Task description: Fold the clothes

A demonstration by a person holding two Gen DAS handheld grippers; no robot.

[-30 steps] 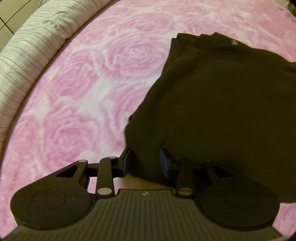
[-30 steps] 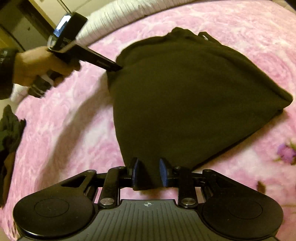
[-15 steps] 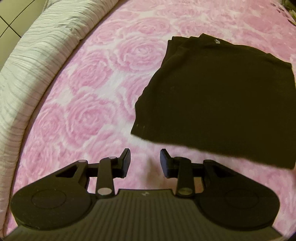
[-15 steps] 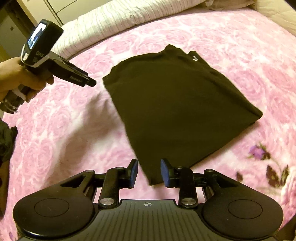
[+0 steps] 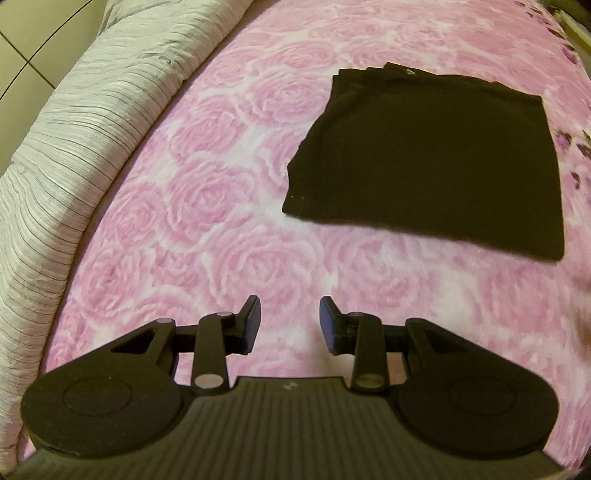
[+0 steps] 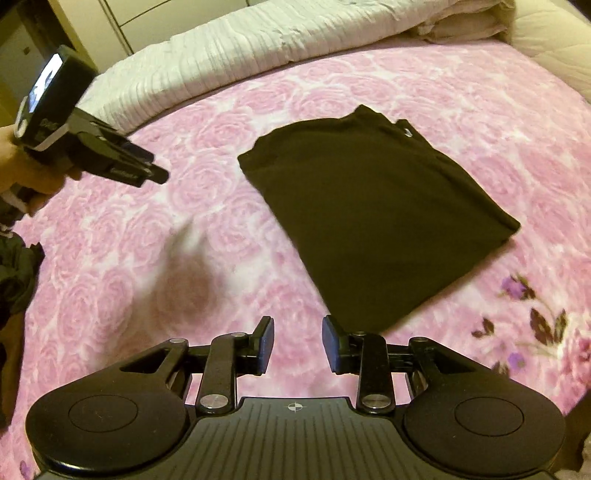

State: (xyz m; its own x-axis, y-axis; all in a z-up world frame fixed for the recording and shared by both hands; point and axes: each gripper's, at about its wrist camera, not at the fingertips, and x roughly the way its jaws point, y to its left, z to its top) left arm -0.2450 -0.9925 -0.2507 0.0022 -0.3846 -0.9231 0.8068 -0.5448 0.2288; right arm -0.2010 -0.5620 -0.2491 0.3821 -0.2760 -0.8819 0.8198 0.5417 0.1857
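Both tools have let go of the black garment [image 5: 424, 162] and drawn back and up from it since a second ago, when each pinched an edge of the cloth; it now lies free on the bed.

Largest is the bed, covered by a pink rose-patterned blanket [image 5: 207, 206], with a rolled white ribbed quilt [image 5: 92, 122] along its far-left edge. Only the right wrist view shows a pale pillow [image 6: 550, 33] at the far right corner, purple and brown flower prints [image 6: 532, 317] on the blanket, a cabinet front [image 6: 147, 22] beyond the bed and a dark crumpled cloth [image 6: 14, 273] at the left edge.

The garment is folded into a flat, roughly square packet, layered edges along one side, with a small pale mark at its far corner. It lies in the middle of the blanket, well apart from the quilt.

The right wrist view shows the left tool [image 6: 155, 173] from outside, held in a hand [image 6: 22, 173] above the blanket left of the garment. The left wrist view shows the left tool [image 5: 290, 321] spread with nothing between its pads. The right tool [image 6: 297, 341] is opening, its gap empty, the garment's near corner just beyond its right finger.

Nothing stands between either tool and the garment.
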